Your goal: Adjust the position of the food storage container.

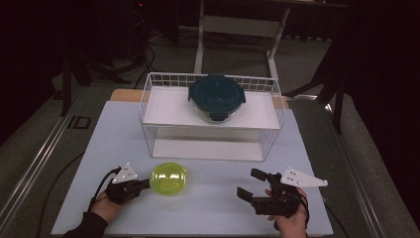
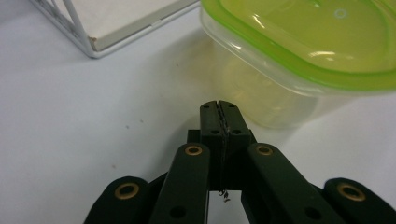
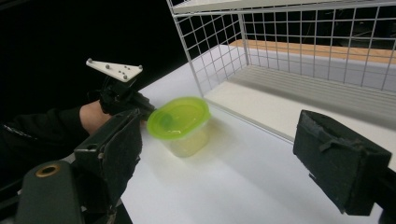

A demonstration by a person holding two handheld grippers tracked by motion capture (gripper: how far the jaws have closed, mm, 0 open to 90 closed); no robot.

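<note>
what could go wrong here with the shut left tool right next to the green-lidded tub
1. The shut left tool points at the clear plastic tub with the lime-green lid; a nudge could slide or tip this light-looking tub.
2. Pushed further, the tub might bump the white wire rack close behind it.
3. The open right tool waits apart, probably too far off to steady it.
</note>
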